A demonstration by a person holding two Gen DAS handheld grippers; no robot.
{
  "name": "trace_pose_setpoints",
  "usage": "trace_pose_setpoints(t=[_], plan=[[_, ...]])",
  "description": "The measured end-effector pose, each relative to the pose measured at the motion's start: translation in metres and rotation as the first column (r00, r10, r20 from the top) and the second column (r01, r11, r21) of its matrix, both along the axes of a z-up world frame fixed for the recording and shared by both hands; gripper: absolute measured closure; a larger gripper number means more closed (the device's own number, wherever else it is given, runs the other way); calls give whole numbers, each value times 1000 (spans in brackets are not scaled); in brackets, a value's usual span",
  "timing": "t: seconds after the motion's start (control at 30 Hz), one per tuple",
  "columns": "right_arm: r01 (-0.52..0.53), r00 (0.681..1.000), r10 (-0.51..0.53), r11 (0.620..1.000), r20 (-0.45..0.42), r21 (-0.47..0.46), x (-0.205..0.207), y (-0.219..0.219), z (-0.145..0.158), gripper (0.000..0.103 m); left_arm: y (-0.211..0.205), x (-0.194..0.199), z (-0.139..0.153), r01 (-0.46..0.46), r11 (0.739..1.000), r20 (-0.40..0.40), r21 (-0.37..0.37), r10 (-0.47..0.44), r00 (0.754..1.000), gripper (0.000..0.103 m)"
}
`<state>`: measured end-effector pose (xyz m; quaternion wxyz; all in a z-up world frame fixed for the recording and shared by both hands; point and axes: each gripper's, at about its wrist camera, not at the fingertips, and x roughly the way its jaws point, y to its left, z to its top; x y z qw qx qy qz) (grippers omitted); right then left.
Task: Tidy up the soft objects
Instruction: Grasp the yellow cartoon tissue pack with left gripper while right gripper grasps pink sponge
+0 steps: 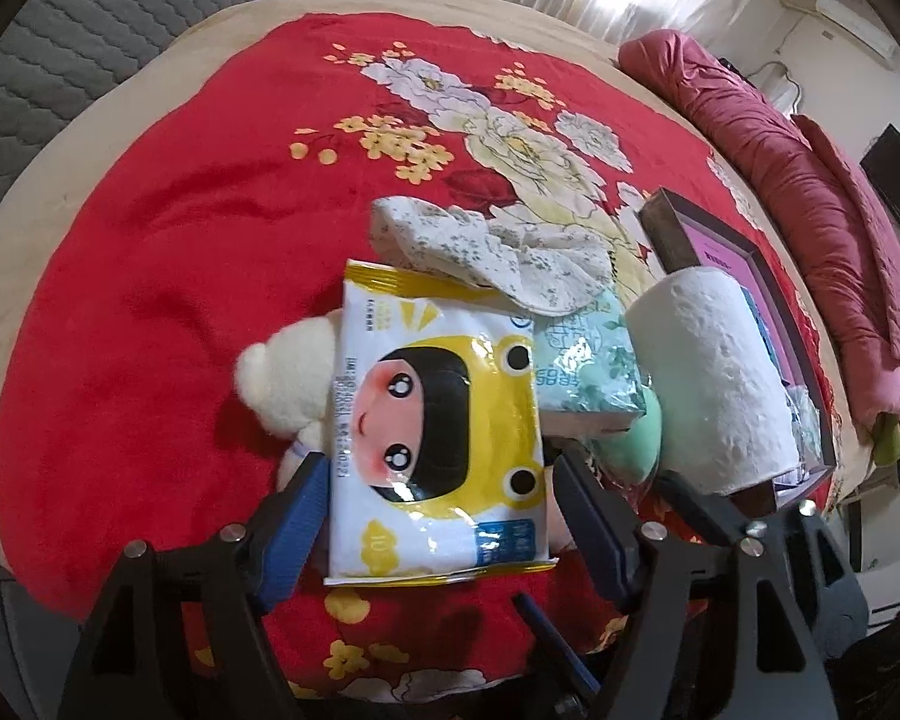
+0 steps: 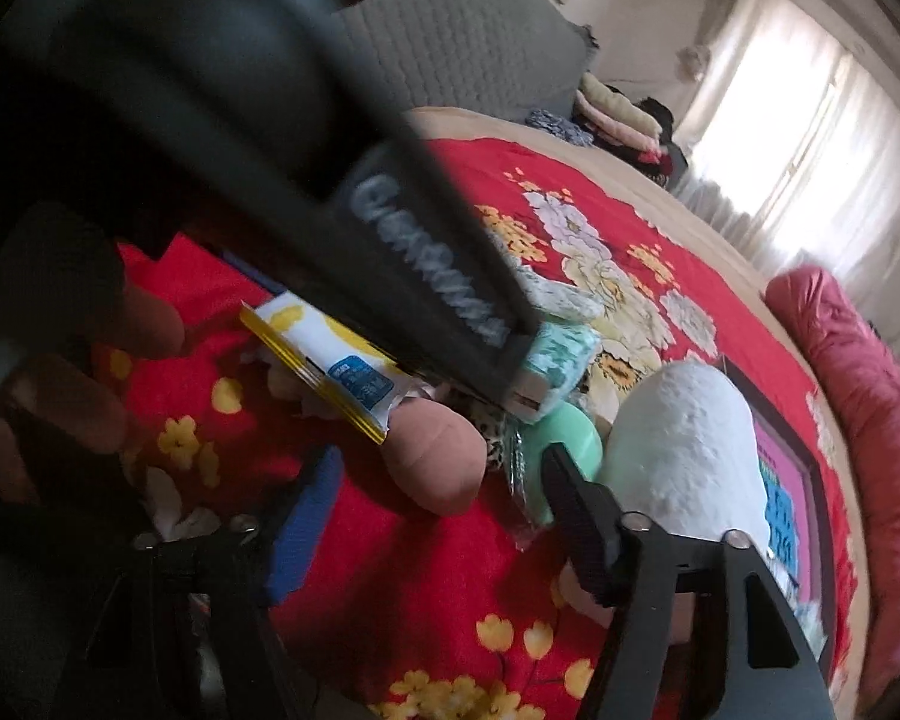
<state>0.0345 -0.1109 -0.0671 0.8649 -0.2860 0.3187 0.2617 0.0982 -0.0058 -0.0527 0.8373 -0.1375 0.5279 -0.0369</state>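
Note:
A yellow and white wipes pack with a cartoon face lies between the fingers of my left gripper, which close against its sides. Under it is a cream plush toy. Beside it lie a teal tissue pack, a floral cloth, a green soft object and a white paper roll. My right gripper is open just in front of a pink plush part, next to the green object and the roll. The wipes pack shows under the left gripper's body.
Everything lies on a red floral blanket on a bed. A dark framed box with a pink inside stands behind the roll. A rolled maroon quilt lies along the right. A grey quilted cover is at the far left.

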Motion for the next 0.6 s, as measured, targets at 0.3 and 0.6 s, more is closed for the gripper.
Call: trace_pose_setpoints(t=[0.3, 0.6], plan=[[-26, 1000, 27, 999, -11, 26, 13, -7, -10, 68, 1, 7, -6, -29, 1000, -16, -1, 29, 999, 28], [9, 1000, -9, 996, 2, 88, 16, -29, 2, 68, 7, 6, -6, -55, 998, -3, -7, 55, 998, 42]])
